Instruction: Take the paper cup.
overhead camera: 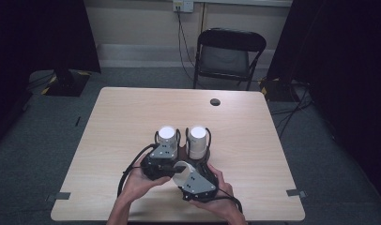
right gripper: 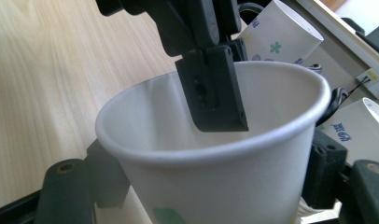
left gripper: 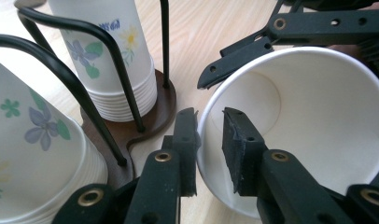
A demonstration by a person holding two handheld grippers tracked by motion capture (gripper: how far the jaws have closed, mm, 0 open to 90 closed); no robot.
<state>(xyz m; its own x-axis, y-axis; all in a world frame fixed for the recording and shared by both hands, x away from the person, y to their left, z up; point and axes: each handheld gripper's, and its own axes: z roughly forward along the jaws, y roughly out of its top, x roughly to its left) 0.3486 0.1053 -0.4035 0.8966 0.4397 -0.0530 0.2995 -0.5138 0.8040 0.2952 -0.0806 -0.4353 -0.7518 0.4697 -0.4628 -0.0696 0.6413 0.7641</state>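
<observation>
You are cradling the paper cup [right gripper: 215, 158] between the right gripper [overhead camera: 196, 180]'s jaws, low at the table's near edge beside the cup stacks [left gripper: 108, 51] in their wire holder [left gripper: 145, 114], while your left gripper [left gripper: 210, 140] is straddling its rim, one jaw inside, a gap showing, and your hands are hiding the cup's base from above.

Loose cup [overhead camera: 181, 168] before two cup stacks [overhead camera: 167, 136] on table [overhead camera: 123, 122]

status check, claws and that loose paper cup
Right claw clamped round the paper cup. Left claw straddling its rim, not pinching. Cup rack close beside.
</observation>
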